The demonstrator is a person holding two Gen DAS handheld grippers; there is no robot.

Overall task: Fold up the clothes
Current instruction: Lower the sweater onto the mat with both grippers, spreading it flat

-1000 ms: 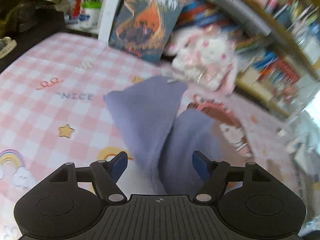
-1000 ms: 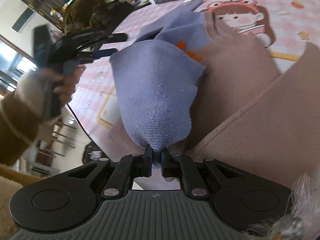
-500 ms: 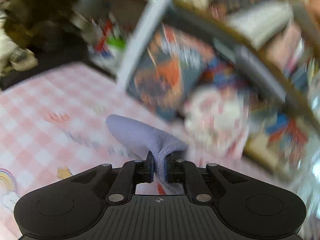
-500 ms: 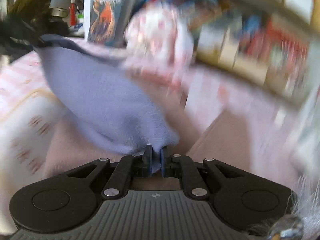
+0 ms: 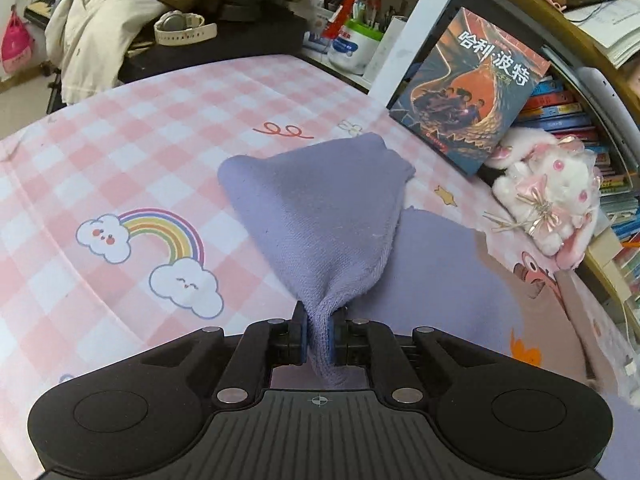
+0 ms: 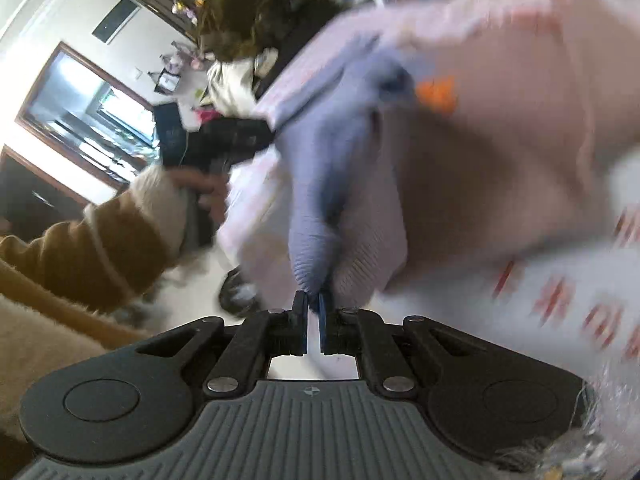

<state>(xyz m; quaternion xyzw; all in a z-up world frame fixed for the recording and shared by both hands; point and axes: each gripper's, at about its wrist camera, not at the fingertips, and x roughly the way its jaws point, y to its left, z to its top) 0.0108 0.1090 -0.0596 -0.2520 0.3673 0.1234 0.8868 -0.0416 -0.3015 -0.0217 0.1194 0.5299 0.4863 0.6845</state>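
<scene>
A lavender knit garment (image 5: 324,216) with a pinkish-beige body and an orange patch (image 5: 524,352) lies on the pink checked cloth (image 5: 120,160). My left gripper (image 5: 318,336) is shut on a lavender sleeve end, which stretches away from the jaws in a taut cone. My right gripper (image 6: 313,320) is shut on another lavender cuff (image 6: 316,240), held at the tips of the jaws. The beige body (image 6: 500,132) hangs past it, blurred. The left gripper (image 6: 224,140) and its hand also show in the right wrist view.
A book (image 5: 468,88) leans against a white post at the back right. A white and pink plush toy (image 5: 548,196) sits by crowded bookshelves (image 5: 580,80). A pen holder (image 5: 356,40) and piled clothes (image 5: 100,20) stand beyond the far edge.
My left gripper was open a second ago, then shut on the lavender sleeve and pulled it back toward the near left. My right gripper kept its hold and swung round fast.
</scene>
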